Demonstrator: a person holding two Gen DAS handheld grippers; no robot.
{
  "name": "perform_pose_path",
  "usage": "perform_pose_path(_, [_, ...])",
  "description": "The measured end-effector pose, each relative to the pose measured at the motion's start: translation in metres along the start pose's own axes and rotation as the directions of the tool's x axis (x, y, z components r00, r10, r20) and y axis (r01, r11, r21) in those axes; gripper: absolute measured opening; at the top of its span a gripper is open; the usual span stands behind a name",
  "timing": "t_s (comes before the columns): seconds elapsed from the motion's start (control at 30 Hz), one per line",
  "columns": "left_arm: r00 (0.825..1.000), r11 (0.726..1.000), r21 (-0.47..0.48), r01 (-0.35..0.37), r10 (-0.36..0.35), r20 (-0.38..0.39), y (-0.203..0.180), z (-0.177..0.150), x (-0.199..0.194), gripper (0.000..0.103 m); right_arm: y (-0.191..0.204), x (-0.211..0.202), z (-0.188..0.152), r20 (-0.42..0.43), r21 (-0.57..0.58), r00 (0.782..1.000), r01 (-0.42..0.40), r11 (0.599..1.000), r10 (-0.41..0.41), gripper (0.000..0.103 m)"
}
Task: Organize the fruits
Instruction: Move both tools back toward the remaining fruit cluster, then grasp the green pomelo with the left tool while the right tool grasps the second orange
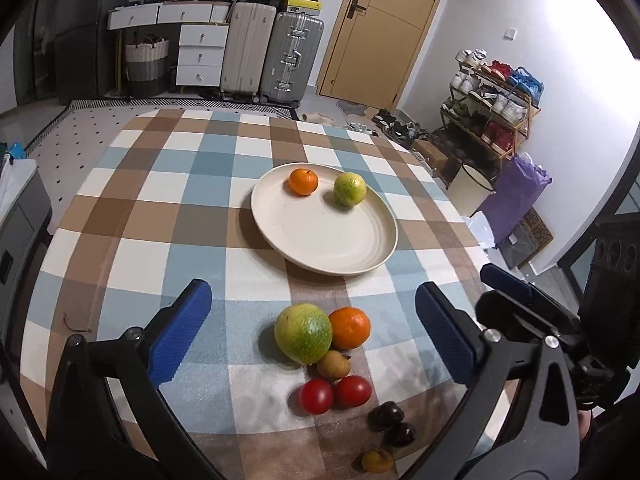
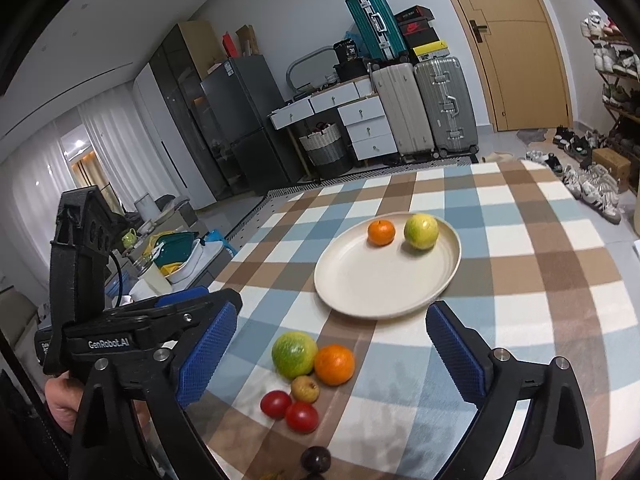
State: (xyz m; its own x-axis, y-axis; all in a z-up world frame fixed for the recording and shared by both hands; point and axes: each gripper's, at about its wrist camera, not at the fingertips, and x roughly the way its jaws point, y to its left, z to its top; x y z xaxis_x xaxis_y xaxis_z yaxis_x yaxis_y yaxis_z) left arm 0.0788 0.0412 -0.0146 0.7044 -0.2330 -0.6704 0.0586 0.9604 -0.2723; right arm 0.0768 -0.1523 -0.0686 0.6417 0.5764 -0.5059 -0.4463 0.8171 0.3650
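A cream plate on the checked tablecloth holds a small orange and a green-yellow fruit. Nearer me lies a cluster: a big green fruit, an orange, a small brown fruit, two red tomatoes, dark plums and a yellowish fruit. My left gripper is open and empty above the cluster. My right gripper is open and empty beside it.
The table's right edge drops to a bucket, a purple bag and a shoe rack. Suitcases and drawers stand at the far wall. A cluttered side table lies left of the table.
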Motion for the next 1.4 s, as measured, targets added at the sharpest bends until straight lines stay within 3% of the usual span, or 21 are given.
perform_pose_path(0.43, [0.998, 0.998, 0.020, -0.062, 0.063, -0.028, 0.011, -0.025, 0.020, 0.102, -0.004, 0.016, -0.021, -0.051, 0.020, 0.999, -0.015, 1.000, 0.016, 0.097])
perform_pose_path(0.67, [0.994, 0.999, -0.017, -0.031, 0.030, -0.103, 0.023, -0.027, 0.049, 0.102, -0.010, 0.024, -0.026, -0.073, 0.024, 0.997, -0.014, 1.000, 0.016, 0.097])
perform_pose_path(0.97, [0.983, 0.994, -0.104, 0.046, -0.063, -0.172, 0.042, -0.029, 0.081, 0.102, -0.019, 0.032, -0.028, -0.092, 0.037, 0.996, -0.017, 0.999, 0.020, 0.097])
perform_pose_path(1.1, [0.966, 0.977, -0.191, 0.093, -0.135, -0.221, 0.056, -0.028, 0.098, 0.102, -0.023, 0.039, -0.030, -0.101, 0.049, 0.994, -0.027, 0.998, 0.032, 0.097])
perform_pose_path(1.4, [0.936, 0.942, -0.267, 0.204, -0.267, -0.229, 0.066, -0.023, 0.119, 0.101, -0.027, 0.055, -0.031, -0.134, 0.067, 0.990, -0.036, 0.997, 0.044, 0.097])
